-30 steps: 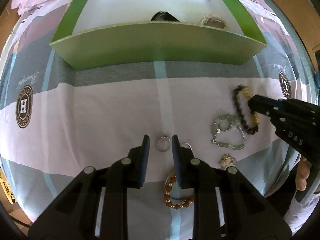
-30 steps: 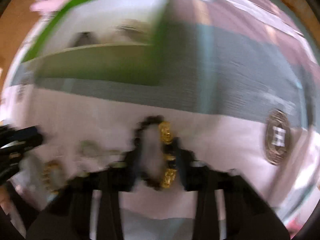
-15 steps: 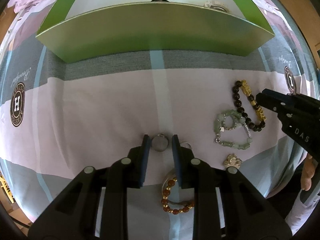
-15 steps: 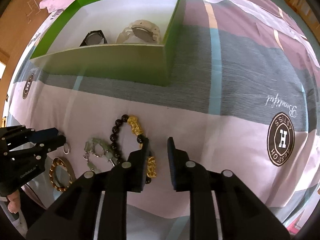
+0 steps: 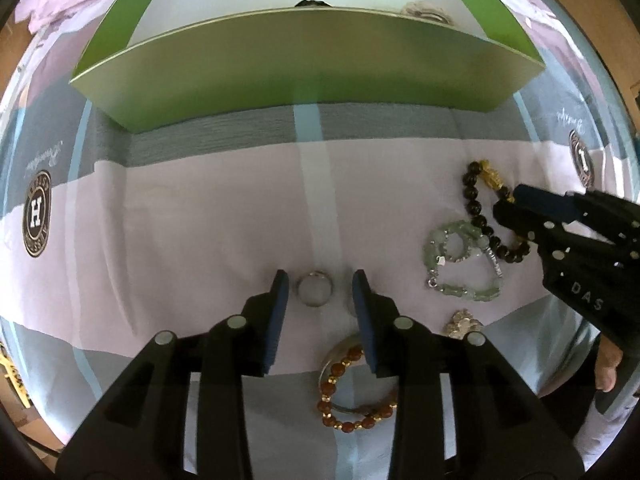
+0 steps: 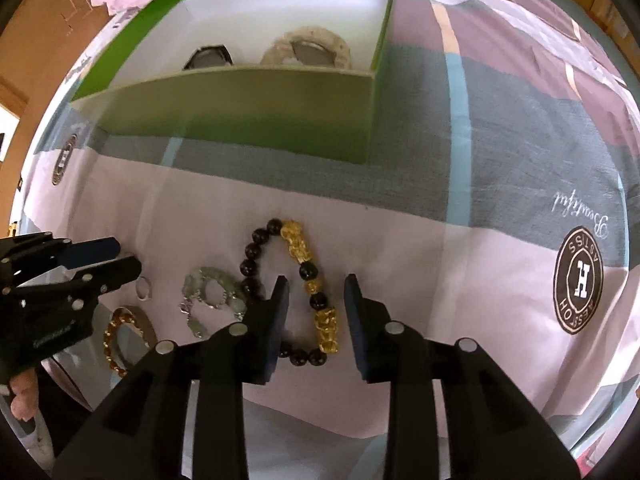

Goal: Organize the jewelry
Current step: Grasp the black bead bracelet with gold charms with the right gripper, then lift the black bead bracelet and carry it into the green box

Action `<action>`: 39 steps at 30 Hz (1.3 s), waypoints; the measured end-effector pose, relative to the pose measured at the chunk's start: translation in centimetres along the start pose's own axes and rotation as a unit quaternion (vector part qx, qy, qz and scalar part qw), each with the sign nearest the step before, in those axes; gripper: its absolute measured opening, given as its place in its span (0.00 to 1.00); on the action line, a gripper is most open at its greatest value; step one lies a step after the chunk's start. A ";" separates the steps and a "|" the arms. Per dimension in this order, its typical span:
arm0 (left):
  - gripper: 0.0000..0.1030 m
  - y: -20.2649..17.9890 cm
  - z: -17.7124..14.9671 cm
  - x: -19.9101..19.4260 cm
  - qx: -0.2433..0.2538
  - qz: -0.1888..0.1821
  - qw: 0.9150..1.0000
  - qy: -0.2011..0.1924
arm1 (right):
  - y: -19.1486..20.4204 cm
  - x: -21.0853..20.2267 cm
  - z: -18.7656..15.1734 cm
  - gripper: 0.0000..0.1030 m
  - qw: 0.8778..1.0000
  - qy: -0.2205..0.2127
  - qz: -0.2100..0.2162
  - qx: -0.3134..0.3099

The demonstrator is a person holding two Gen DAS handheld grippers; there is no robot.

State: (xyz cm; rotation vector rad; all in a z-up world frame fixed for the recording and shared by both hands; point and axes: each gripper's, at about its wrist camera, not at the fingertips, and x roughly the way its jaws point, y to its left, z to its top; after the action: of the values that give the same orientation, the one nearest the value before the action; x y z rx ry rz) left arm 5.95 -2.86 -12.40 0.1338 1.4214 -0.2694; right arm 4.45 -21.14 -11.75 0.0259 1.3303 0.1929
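The left gripper [image 5: 320, 288] points down at the bedsheet [image 5: 200, 216], its fingers spread and just widened, a silver ring [image 5: 315, 288] lying loose between them. To the right, the right gripper [image 6: 316, 300] has also just been opening, fingers apart astride the gold side of a black-and-gold bead bracelet [image 6: 308, 272] without pinching it. A green box [image 5: 312, 68] stands at the far side, well apart from both.

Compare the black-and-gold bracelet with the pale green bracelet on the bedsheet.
The black-and-gold bracelet has round dark beads and gold charms; the pale green bracelet has translucent stones and silver links. The first lies between the right gripper's open jaws; the second lies outside them. Both rest on the sheet, outside the green box.
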 end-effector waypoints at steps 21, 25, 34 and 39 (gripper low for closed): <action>0.18 2.1 0.4 -1.7 -0.027 -0.003 0.999 -0.020 | 0.2 -1.3 -0.4 0.10 0.999 -0.032 0.011 0.006; 0.18 1.9 -0.2 -1.5 -0.022 0.001 1.000 -0.015 | -0.2 -1.2 -0.4 0.10 1.000 -0.028 0.007 0.010; 0.18 1.2 0.1 -0.1 -0.018 0.007 1.000 -0.009 | 0.5 0.1 0.0 0.26 1.000 -0.017 -0.016 0.008; 0.19 0.5 -0.1 0.1 -0.013 0.017 1.000 -0.011 | 1.0 0.8 -0.4 0.26 1.000 -0.019 -0.023 0.003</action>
State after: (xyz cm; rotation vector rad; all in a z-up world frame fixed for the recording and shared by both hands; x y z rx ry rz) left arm 6.03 -2.40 -12.56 0.1328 1.4000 -0.2239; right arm 4.10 -20.06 -12.51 0.0031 1.2925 0.1489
